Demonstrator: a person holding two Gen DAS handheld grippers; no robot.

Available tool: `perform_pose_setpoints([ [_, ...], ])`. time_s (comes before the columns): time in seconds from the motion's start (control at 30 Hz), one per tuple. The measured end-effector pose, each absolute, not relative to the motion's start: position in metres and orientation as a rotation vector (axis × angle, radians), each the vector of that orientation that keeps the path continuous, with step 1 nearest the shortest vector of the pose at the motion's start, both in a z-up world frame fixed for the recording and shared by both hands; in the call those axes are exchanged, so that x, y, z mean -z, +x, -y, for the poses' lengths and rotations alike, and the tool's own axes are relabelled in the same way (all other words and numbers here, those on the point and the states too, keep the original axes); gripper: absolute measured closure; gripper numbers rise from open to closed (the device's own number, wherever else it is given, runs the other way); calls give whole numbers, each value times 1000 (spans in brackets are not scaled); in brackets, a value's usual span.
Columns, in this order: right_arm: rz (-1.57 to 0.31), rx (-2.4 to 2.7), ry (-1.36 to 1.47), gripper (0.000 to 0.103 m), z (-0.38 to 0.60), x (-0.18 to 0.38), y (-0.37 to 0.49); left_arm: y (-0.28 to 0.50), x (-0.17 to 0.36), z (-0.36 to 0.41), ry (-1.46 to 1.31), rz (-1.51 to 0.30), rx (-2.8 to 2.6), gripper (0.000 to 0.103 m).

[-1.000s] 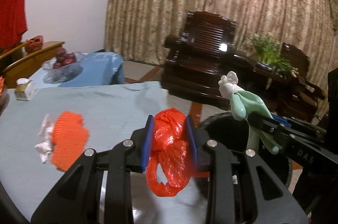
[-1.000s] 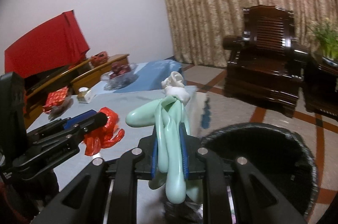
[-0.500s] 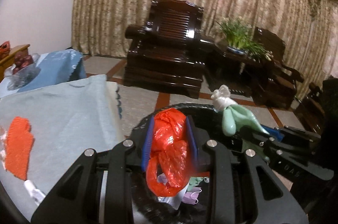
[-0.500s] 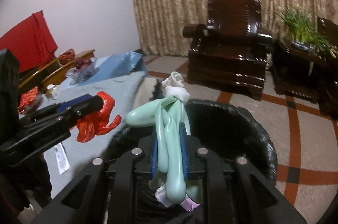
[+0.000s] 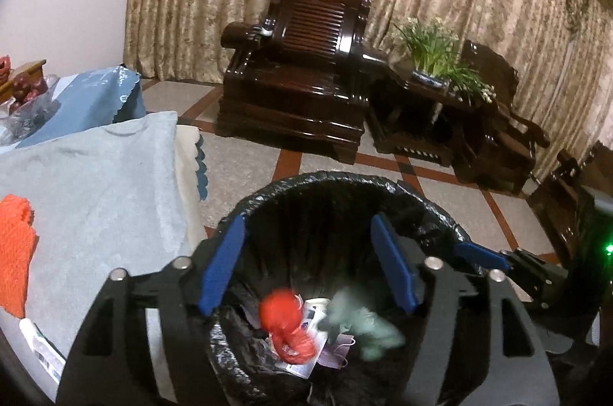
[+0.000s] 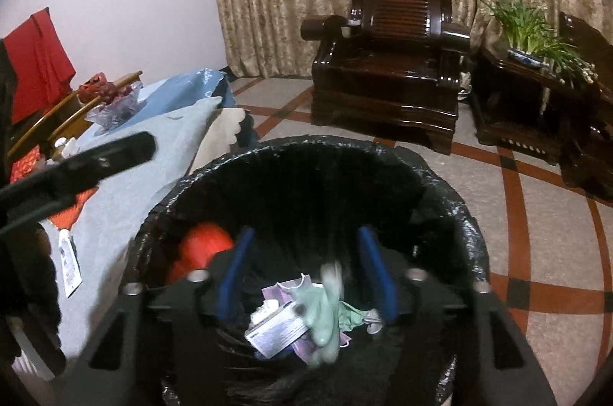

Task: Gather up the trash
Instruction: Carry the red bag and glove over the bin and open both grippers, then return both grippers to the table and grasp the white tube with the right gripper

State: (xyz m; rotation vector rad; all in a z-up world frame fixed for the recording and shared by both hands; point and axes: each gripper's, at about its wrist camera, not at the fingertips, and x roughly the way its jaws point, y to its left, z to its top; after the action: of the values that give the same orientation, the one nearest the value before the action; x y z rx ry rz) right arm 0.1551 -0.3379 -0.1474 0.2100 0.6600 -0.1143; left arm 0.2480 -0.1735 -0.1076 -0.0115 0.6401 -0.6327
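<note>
Hovering over bin rim (image 5: 345,179) | left gripper (image 5: 306,264), right gripper (image 6: 306,272) just opened, empty | table edge (image 5: 180,176) just beside.

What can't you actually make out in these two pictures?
- Red bag and green glove, left view: motion-blurred in the bin.
- Bin's bottom, both views: dark liner and trash cover it.
- Print on the small box, right view: too small.
- Orange net, left view: cut off by the edge.

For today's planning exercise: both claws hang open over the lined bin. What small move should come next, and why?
Probably swing the left claw back to the table: both claws are empty, the red bag and green glove are dropping into the bin, and an orange net remains there.
</note>
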Motion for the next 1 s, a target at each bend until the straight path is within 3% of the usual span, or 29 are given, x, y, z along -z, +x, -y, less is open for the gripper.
perform_pose_setpoints([
  [0.03, -658, 119, 212, 21, 338, 146, 155, 248, 106, 169, -18, -632, 625, 27],
  [0.13, -644, 125, 236, 12, 339, 142, 155, 247, 99, 158, -27, -614, 613, 21],
  [0.5, -563, 16, 232, 8, 295, 112, 159, 228, 74, 63, -54, -549, 449, 14],
  [1.0, -553, -349, 118, 6, 136, 99, 194, 194, 86, -116, -58, -593, 63, 13],
])
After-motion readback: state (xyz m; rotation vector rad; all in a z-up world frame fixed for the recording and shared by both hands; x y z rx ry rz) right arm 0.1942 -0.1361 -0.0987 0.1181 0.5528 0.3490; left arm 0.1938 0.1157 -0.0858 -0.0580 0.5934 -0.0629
